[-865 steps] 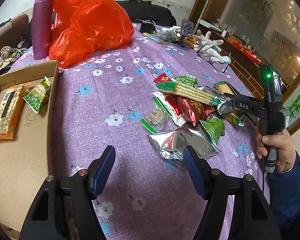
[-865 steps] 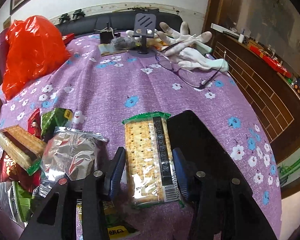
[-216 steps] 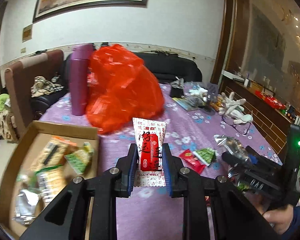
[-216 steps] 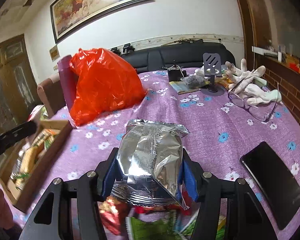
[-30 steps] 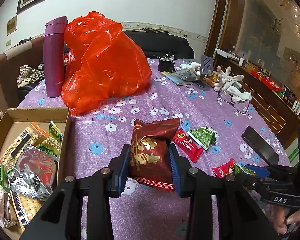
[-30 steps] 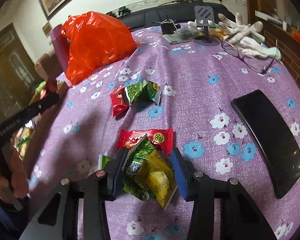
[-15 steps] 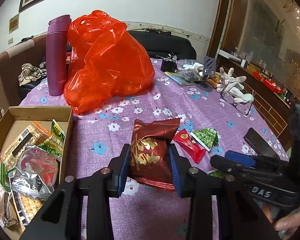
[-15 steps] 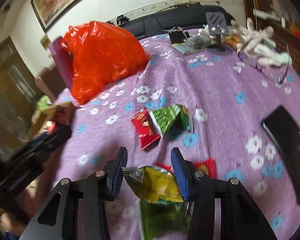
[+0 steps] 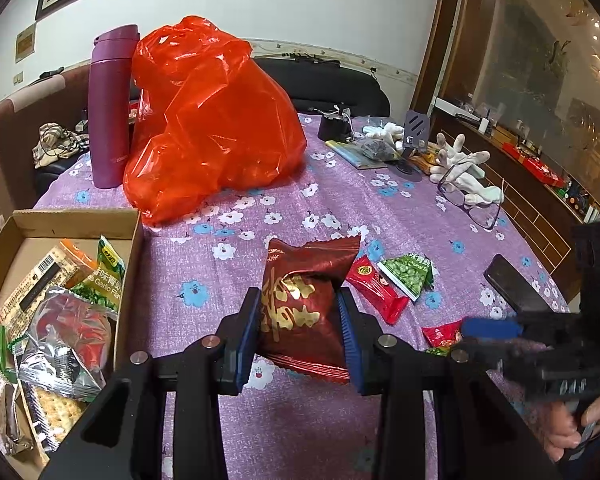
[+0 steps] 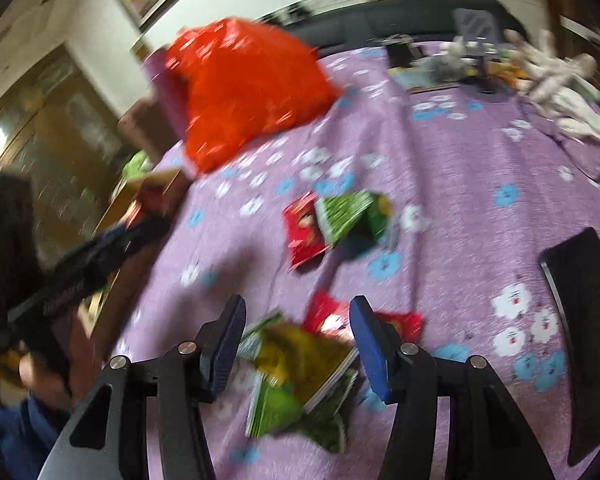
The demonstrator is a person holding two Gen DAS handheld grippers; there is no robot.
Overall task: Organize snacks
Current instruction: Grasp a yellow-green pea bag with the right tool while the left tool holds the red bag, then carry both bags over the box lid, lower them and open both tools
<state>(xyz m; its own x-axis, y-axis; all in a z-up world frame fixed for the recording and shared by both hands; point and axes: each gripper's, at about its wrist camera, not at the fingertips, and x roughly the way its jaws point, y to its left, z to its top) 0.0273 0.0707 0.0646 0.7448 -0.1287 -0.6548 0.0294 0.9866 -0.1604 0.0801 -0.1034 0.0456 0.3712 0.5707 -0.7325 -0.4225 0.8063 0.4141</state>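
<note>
My left gripper (image 9: 298,314) is shut on a dark red snack packet (image 9: 304,280), held above the purple flowered cloth beside the cardboard box (image 9: 76,216). Several packets lie in that box. The right wrist view is blurred. In it my right gripper (image 10: 298,318) has its jaws opening. A yellow-green packet (image 10: 300,356) lies on the cloth between and below its fingers, and the pads do not press on it. A red packet (image 10: 302,228) and a green packet (image 10: 348,212) lie farther out. The right gripper's blue fingers (image 9: 488,326) show low at the right of the left wrist view.
A big orange-red plastic bag (image 9: 212,128) and a purple flask (image 9: 110,108) stand at the back left. A black phone (image 9: 512,288) lies at the right. Glasses (image 9: 472,208) and white gloves (image 9: 464,168) lie at the back right. A small red packet (image 9: 440,334) lies by the right gripper.
The right gripper's jaws have widened and the yellow-green packet has slipped from between them onto the cloth. That gripper has swung sideways. The left gripper keeps still with its red packet.
</note>
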